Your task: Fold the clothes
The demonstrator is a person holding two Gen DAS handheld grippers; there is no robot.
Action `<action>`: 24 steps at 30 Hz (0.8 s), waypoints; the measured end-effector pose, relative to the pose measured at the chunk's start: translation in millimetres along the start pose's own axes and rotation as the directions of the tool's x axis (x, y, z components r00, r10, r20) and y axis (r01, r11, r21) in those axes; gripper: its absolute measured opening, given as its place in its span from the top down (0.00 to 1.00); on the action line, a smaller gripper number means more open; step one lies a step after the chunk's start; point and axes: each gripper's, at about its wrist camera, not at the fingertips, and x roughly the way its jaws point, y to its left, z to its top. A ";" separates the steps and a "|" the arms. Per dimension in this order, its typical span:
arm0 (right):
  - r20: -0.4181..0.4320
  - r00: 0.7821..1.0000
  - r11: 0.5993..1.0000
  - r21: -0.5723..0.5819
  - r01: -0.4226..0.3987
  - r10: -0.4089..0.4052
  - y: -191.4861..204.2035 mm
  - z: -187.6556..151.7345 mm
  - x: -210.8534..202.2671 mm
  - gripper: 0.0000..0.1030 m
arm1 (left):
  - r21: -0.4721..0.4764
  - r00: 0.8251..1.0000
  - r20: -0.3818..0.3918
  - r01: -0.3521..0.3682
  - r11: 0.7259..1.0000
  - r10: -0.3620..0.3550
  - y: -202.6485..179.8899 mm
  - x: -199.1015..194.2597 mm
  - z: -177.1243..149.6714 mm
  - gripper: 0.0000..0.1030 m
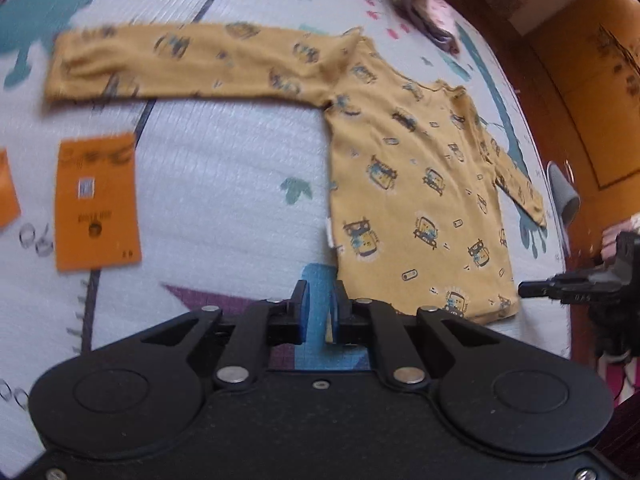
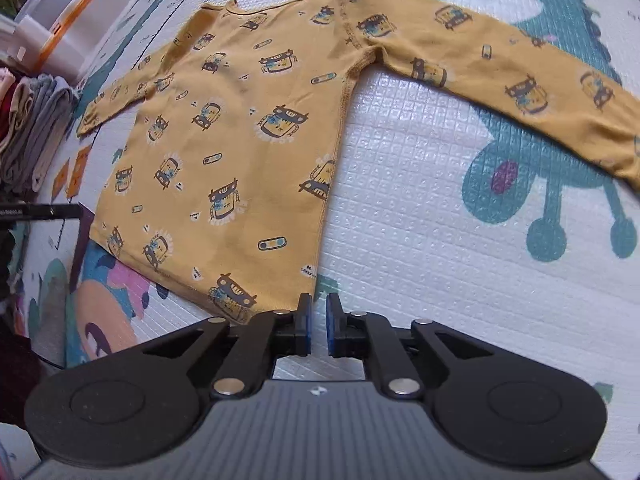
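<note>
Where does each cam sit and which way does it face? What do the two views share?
Left wrist: on the left tool, angled down over the play mat from the yellow shirt's hem; sees the shirt, an orange card, the right tool at the right edge.
Right wrist: on the right tool, angled down at the hem; sees the shirt, a stack of folded clothes to the left.
Shared: shirt, mat.
</note>
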 end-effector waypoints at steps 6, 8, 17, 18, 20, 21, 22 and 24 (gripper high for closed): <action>0.116 0.993 0.929 -0.365 0.059 -0.018 50.0 10.3 -10.6 0.85 | 0.415 1.000 0.002 -0.005 0.910 0.004 -60.3 23.6 -16.1 0.94; 0.108 0.994 0.894 -0.445 0.058 -0.011 65.6 8.4 -3.9 0.86 | 0.501 0.997 0.002 -0.068 0.862 0.078 -62.8 35.3 -28.5 0.93; 0.154 0.984 0.900 -0.410 0.148 -0.092 43.3 10.7 -2.4 0.84 | 0.444 0.984 0.024 -0.171 0.879 0.179 -40.1 31.1 -25.4 0.87; 0.170 0.982 0.890 -0.432 0.144 -0.077 46.0 7.8 -5.2 0.83 | 0.427 0.985 0.028 -0.168 0.889 0.172 -38.7 29.1 -23.9 0.87; 0.187 0.982 0.862 -0.493 0.121 -0.031 55.0 0.9 -9.2 0.83 | 0.454 0.990 0.045 -0.137 0.880 0.131 -48.2 25.9 -25.3 0.87; 0.171 0.985 0.852 -0.512 0.113 -0.028 60.8 -1.4 -5.3 0.83 | 0.481 0.993 0.043 -0.119 0.869 0.112 -56.6 24.5 -27.2 0.87; 0.154 0.988 0.842 -0.530 0.105 -0.027 66.6 -3.6 -1.4 0.84 | 0.506 0.994 0.031 -0.104 0.856 0.102 -62.2 28.0 -29.5 0.86; 0.092 0.995 0.854 -0.515 0.078 -0.035 70.6 -5.6 10.1 0.83 | 0.552 0.989 0.000 -0.125 0.824 0.150 -67.7 39.9 -34.5 0.80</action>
